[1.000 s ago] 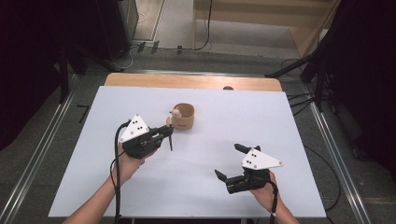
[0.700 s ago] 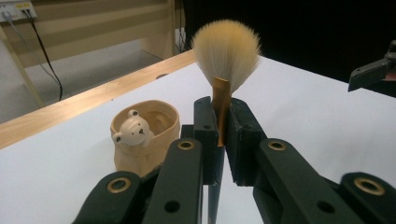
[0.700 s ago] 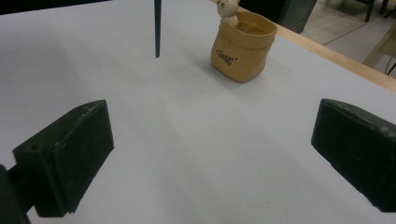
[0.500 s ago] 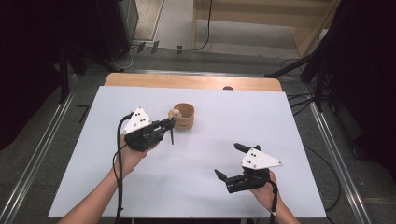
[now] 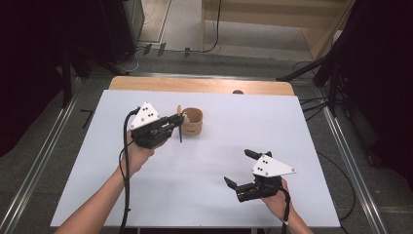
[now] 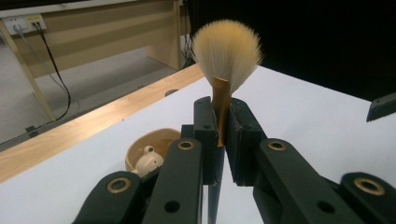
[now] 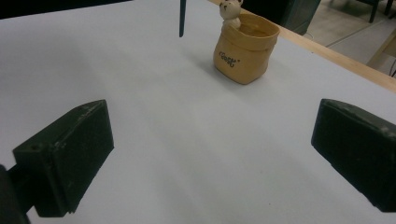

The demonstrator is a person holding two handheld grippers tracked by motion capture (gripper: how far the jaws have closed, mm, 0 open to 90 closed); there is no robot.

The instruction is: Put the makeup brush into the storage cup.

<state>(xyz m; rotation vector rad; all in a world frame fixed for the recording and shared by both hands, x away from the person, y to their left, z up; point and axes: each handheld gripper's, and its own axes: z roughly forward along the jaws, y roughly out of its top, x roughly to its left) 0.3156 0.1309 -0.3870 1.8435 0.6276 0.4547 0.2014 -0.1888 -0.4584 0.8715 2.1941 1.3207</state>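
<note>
White table (image 5: 204,161) — left gripper (image 5: 176,122) clamps brush (image 6: 226,56).

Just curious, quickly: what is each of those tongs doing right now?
Left tongs: closed on a makeup brush, bristles up.
Right tongs: open, holding nothing.

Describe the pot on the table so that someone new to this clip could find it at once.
On the white table, look toward the far edge, just left of the middle, right beside the left gripper that holds a brush. The pot is a small tan holder shaped like a rolled-down sack, with dark lettering on its side and a little pale figure peeking over its rim.
</note>
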